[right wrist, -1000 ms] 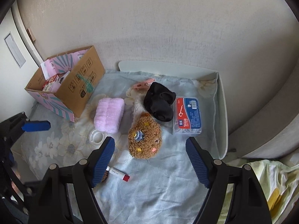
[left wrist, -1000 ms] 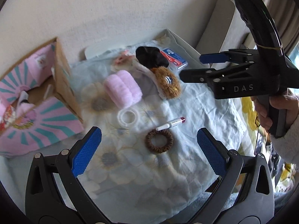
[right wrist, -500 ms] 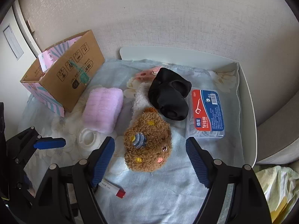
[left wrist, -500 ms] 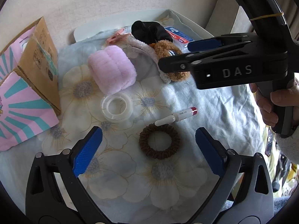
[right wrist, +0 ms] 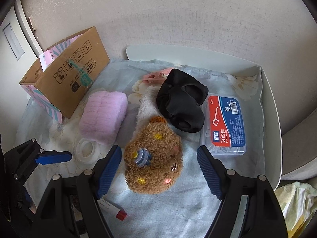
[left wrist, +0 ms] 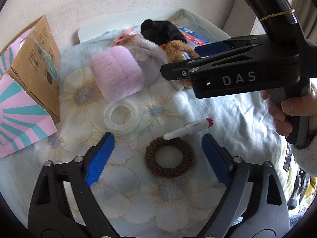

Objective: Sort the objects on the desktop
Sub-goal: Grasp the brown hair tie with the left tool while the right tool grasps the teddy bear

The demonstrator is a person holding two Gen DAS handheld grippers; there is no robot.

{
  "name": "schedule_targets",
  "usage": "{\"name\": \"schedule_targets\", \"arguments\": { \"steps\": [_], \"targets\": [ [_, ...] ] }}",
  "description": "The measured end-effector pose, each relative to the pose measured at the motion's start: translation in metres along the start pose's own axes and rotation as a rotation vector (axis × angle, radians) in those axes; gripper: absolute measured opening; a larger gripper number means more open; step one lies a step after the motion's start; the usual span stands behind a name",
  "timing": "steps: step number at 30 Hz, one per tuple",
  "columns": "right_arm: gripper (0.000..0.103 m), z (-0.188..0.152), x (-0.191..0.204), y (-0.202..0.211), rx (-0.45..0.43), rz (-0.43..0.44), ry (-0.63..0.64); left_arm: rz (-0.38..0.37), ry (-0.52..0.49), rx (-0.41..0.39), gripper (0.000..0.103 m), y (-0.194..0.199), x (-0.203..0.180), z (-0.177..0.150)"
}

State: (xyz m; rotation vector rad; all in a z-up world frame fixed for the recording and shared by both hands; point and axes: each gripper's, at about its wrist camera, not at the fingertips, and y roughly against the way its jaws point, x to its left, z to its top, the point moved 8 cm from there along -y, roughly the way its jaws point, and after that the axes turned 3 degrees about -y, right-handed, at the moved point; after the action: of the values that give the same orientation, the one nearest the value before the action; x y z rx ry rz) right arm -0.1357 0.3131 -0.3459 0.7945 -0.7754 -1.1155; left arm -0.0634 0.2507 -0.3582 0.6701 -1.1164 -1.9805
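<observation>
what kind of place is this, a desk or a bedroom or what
Likely a home bedroom: a floral cloth covers a white tray against a wall, strewn with a hair scrunchie, plush toy and dental floss box.

"DAS" on right hand-held gripper [left wrist: 179, 63]
</observation>
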Motion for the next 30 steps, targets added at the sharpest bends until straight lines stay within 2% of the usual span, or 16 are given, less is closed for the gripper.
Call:
{"name": "schedule_targets", "arguments": {
  "steps": [5, 7, 8, 10, 12, 13, 15, 18, 24, 30],
  "targets": [
    [0.075, -0.001, 0.0, -0.002, -0.002, 0.004, 0.004, 0.016, -0.009, 0.002, 0.081, -0.001, 0.0, -0.003],
    [0.071, 0.0, 0.0, -0.003, 0.0, 0.009, 0.005, 0.026, -0.015, -0.001, 0.08, -0.001, 0.0, -0.004],
    [0.066, -0.001, 0.0, -0.004, 0.004, 0.014, 0.008, 0.032, -0.018, -0.003, 0.077, -0.001, 0.0, -0.004],
    [0.059, -0.002, 0.001, -0.005, 0.015, 0.026, 0.014, 0.039, -0.021, -0.011, 0.07, 0.0, -0.001, -0.004],
    [0.052, -0.003, 0.002, -0.005, 0.02, 0.04, 0.016, 0.043, -0.032, -0.017, 0.055, 0.002, -0.003, -0.004],
    [0.05, -0.003, 0.002, -0.005, 0.019, 0.045, 0.018, 0.043, -0.038, -0.019, 0.052, 0.003, -0.005, -0.004],
    [0.048, -0.004, 0.004, -0.004, 0.014, 0.045, 0.02, 0.037, -0.044, -0.02, 0.036, 0.004, -0.007, -0.003],
    [0.045, -0.004, 0.004, -0.003, 0.009, 0.058, 0.007, 0.017, -0.04, -0.016, 0.025, 0.006, -0.009, -0.003],
    [0.043, -0.002, 0.002, 0.003, -0.011, 0.067, -0.023, 0.0, -0.033, -0.015, 0.016, 0.009, -0.008, -0.004],
    [0.042, -0.004, 0.002, 0.011, -0.024, 0.083, -0.052, -0.016, -0.029, -0.018, 0.015, 0.018, -0.01, -0.002]
  ]
}}
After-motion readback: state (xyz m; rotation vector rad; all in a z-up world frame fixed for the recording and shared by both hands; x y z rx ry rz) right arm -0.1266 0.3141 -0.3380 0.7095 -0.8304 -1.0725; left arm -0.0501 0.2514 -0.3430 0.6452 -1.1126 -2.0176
